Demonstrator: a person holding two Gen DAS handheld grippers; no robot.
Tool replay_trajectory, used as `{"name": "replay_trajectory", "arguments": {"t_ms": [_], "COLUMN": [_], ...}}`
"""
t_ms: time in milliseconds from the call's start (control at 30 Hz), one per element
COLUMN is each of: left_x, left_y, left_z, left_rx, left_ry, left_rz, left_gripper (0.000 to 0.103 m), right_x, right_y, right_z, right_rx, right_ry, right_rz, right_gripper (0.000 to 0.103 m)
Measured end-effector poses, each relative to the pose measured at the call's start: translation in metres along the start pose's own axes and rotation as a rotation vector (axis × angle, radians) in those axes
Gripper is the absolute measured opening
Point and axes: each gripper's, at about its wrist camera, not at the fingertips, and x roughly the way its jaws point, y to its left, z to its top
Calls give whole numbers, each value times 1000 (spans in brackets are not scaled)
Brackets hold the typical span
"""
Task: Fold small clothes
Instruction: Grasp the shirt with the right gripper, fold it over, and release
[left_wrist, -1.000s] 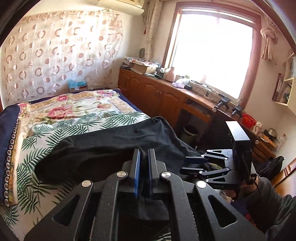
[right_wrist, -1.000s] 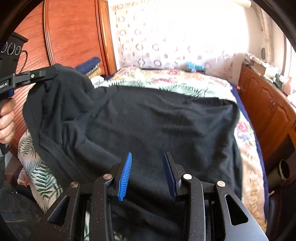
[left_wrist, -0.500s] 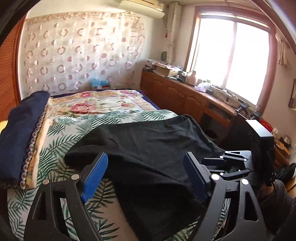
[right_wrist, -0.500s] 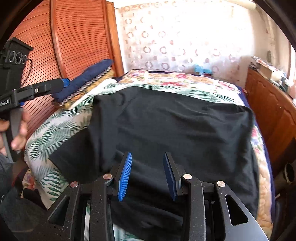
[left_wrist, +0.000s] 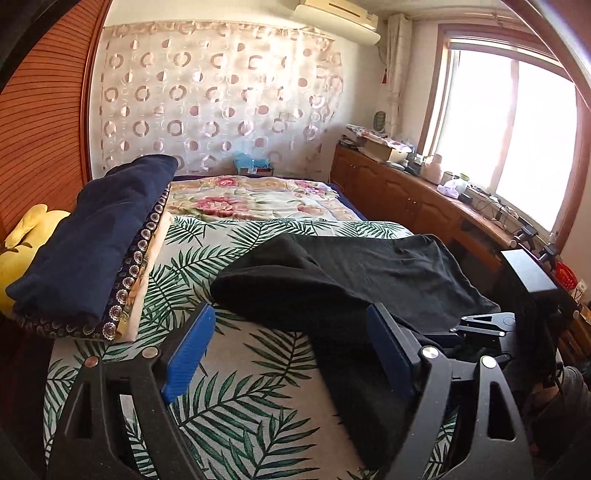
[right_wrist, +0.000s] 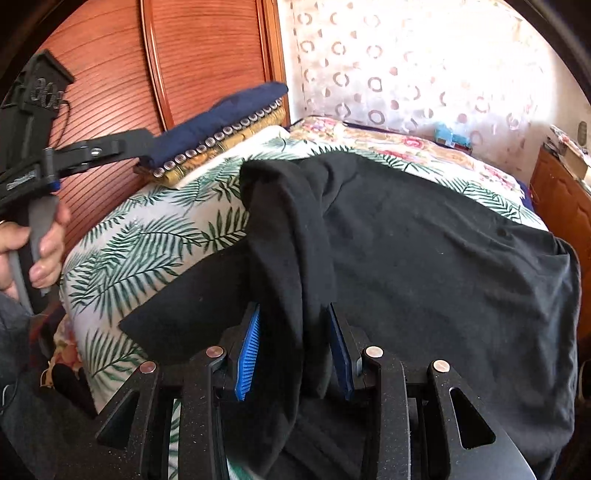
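Black garment (right_wrist: 424, 258): folded flap at 12 o'clock. Left gripper (left_wrist: 288, 354) wide, empty, having just opened; right gripper (right_wrist: 295, 354) half-closed around fabric, grip unclear. Advice: align edges first.

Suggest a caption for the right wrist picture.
Right tongs straddle a fold of black garment on the leaf-print bed.

Matt black knit cloth for the garment (right_wrist: 424, 258), soft and lightly creased; smooth printed cotton-like bedspread (left_wrist: 229, 387) with green palm fronds; folded navy blanket (left_wrist: 92, 236) in dull woven fabric; glossy ribbed reddish wood on the headboard (right_wrist: 207, 55); grainy matt black plastic on the left gripper (left_wrist: 288, 350) and right gripper (right_wrist: 295, 350), ridged blue rubbery pads (right_wrist: 248, 354), shiny metal rivets
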Motion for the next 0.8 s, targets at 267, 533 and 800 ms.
{"name": "replay_trajectory", "arguments": {"t_ms": [267,533,800], "left_x": [1,-4,0], "left_y": [0,-13,-32], "left_z": [-6,-4,-3], "left_rx": [3,27,58], "left_ry": [8,-1,-3], "left_rz": [4,-17,-47], "left_gripper": [84,84,84], "right_x": [-10,-82,-127], "right_y": [9,-7,-40], "right_z": [16,41,13], "right_rx": [-32,-42,26], "right_ry": [-97,-272,-253], "right_rz": [-5,-102,-233], "right_gripper": [7,7,7]}}
